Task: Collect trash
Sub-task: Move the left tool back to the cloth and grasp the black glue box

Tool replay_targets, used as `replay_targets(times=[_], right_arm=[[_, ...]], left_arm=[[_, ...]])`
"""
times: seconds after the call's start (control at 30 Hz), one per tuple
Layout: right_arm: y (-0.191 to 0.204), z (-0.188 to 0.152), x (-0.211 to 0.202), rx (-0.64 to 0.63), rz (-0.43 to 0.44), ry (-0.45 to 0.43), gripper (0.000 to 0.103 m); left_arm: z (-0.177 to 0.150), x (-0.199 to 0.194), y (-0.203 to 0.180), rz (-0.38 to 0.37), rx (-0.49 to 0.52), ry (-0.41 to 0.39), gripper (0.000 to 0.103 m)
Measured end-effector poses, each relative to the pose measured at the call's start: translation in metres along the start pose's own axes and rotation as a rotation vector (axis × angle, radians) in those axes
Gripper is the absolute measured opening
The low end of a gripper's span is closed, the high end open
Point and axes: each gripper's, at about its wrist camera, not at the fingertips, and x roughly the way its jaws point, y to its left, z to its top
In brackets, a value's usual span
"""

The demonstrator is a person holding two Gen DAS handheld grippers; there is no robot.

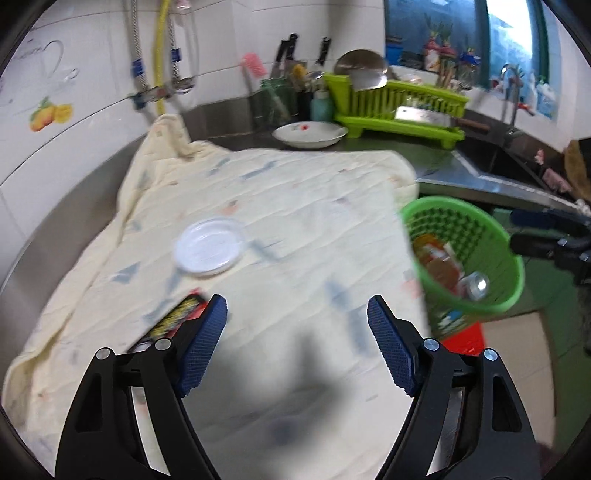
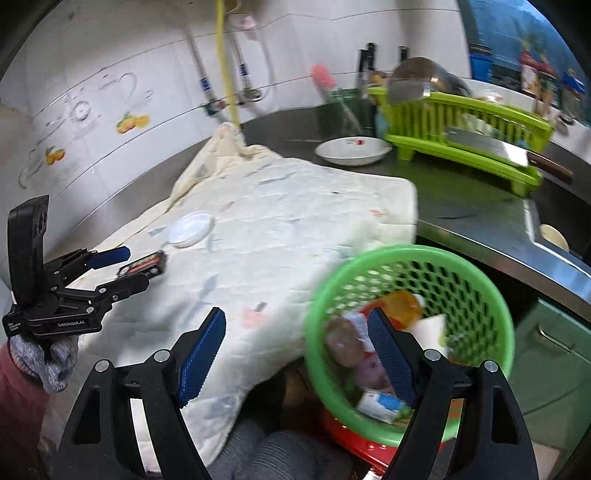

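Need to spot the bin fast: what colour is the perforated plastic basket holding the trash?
Bright green perforated plastic basket, clearest in the right wrist view.

White tiled wall (image 1: 92,92) with fruit decals behind, pipes and a yellow hose (image 1: 161,55) running down it. Steel table (image 2: 480,236) wraps the corner, lime dish rack (image 1: 399,107) by the sink (image 1: 495,158), daylight at the window (image 1: 506,33).

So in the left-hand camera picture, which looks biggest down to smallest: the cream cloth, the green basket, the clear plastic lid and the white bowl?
As they look in that view:
1. cream cloth, by far the largest
2. green basket
3. clear plastic lid and white bowl look about alike; the bowl sits farther from the camera, so I won't rank them.
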Motion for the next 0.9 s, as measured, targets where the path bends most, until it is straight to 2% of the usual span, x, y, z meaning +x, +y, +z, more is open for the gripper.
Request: replay_targets(times=[0.2,0.37,0.6,0.9], right_arm=[[0.034,0.01,0.017,-0.051,0.038,0.014,0.076],[0.051,0.018,0.031,-0.077,0.061,0.03,0.076],[0.069,0.025,0.049,-0.103,0.08,0.056,0.076],[0.08,0.034,0.072,-0.116,0.086,0.096,0.076]], left_arm=[[-0.016,0.004,0.047,0.052,-0.006,0.046,0.077],[-0.024,0.016,0.073,0.059,0.024,0.079,0.078],[-0.026,0.042,0.09,0.032,0.064,0.133,0.077],[-0.023,0.066,0.106,-0.065,0.064,0.171,0.077]])
